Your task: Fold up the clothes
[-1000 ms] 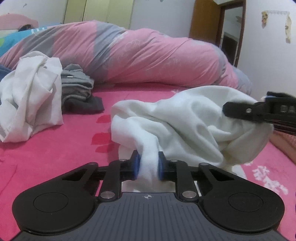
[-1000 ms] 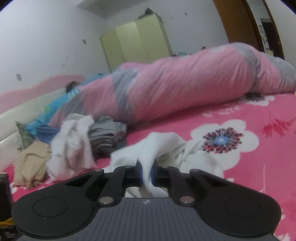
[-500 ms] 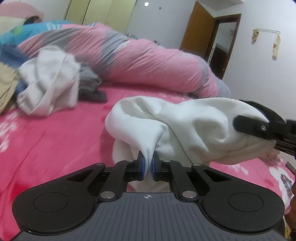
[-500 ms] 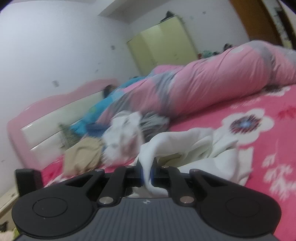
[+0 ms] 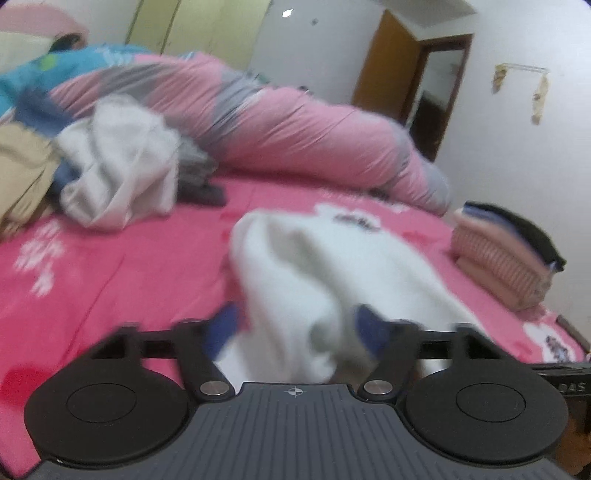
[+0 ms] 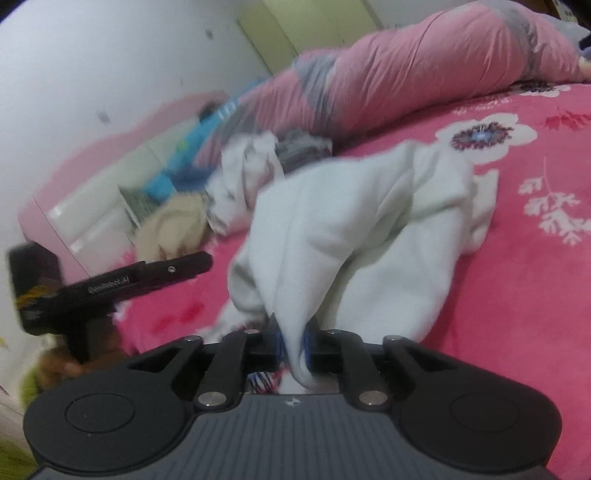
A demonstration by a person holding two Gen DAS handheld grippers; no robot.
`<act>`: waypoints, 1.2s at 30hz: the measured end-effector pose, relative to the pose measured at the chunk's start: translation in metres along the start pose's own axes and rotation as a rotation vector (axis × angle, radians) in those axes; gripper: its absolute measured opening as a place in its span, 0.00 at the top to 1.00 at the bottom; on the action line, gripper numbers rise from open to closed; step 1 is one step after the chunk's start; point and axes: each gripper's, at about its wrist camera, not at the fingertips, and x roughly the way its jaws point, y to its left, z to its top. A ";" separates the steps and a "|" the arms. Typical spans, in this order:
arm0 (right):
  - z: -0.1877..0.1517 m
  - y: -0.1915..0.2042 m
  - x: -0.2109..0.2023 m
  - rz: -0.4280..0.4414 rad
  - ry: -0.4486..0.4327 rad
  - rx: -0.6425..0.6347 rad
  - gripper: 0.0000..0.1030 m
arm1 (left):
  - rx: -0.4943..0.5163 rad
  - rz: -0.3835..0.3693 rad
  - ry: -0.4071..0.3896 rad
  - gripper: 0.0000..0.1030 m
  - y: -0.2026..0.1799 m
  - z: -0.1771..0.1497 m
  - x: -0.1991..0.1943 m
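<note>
White garment: soft, thick fleece-like cloth, crumpled into a rounded heap w/ deep folds, lying mid-bed on the pink bedsheet, which has a white and dark flower print. One end is drawn up into a narrow twisted tail leading to the right gripper; its jaws are pressed nearly together, blue pads pinching that tail of cloth.

Left gripper: jaws spread wide, blue pads well apart. White garment sits between and in front of them; view is motion-blurred, so can't tell if either pad touches the cloth. In the right wrist view the left gripper shows from the side as a black bar just beside the garment's left edge, not gripping it.

Behind: long pink and grey quilt, puffy, rolled along the far side of the bed. Near it a loose pile of clothes, white on top w/ grey and tan pieces beside, wrinkled. At the bed's right edge a folded stack, ribbed pink piece w/ dark items on top. Green wardrobe and brown door at the back wall.
</note>
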 end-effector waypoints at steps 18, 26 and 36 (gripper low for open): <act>0.058 -0.104 0.024 -0.160 -0.297 0.166 0.60 | 0.365 0.090 0.158 0.79 -0.107 0.023 0.126; 0.073 -0.076 0.073 -0.137 -0.122 -0.019 0.98 | 0.284 0.145 0.080 0.91 -0.083 0.025 0.077; 0.049 0.050 0.064 0.217 -0.047 -0.200 0.99 | -0.046 0.234 0.015 0.93 0.025 0.005 -0.009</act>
